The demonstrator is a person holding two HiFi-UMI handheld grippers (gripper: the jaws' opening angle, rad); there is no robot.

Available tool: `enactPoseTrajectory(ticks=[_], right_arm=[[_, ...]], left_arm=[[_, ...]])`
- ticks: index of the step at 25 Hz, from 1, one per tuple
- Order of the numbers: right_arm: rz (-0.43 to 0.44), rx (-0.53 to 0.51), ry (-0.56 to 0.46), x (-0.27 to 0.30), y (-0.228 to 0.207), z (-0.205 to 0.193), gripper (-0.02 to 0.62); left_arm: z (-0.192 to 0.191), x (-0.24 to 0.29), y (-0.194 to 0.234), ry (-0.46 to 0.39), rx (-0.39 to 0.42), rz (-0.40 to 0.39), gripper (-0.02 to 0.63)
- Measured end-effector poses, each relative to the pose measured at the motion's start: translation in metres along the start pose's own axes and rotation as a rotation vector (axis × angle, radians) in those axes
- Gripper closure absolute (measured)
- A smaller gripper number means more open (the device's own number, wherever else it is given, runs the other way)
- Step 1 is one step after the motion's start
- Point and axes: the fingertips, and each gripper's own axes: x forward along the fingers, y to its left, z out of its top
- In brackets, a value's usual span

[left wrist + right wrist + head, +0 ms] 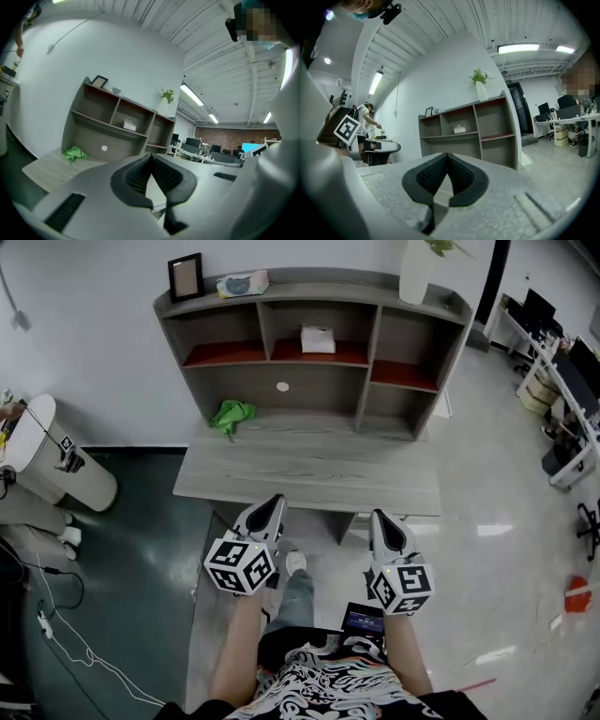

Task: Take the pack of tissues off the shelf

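A white pack of tissues (317, 338) lies in the middle upper cubby of the grey shelf unit (450, 310) at the back of a wooden desk (309, 474). The same pack (129, 125) shows small in the left gripper view, and the pack (460, 129) is also in the right gripper view. My left gripper (275, 501) and right gripper (377, 517) hover side by side at the desk's front edge, far short of the shelf. Both point towards it, shut and empty. Their jaws meet at the tips, left gripper (150, 157) and right gripper (448, 156).
A green cloth (231, 414) lies on the desk at the left. On top of the shelf stand a picture frame (186, 276), a patterned pack (242, 283) and a white vase (418, 268). A white bin (47, 451) stands at the left; office desks (562, 381) are at the right.
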Motion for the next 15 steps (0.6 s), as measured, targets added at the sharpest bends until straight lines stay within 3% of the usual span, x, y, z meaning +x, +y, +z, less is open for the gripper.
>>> enactPoseTrajectory(ticks=[4,15], right_arm=[[-0.018,0.009,0.002,0.070,-0.025,0.007,0.591],[-0.047,0.008,0.034,0.268,-0.062,0.042,0.591]], left_arm=[[0.014,0.069,0.042,0.015,-0.015,-0.016,0.598],[0.102,0.229,0.142,0.024,0.002,-0.113,0.598]])
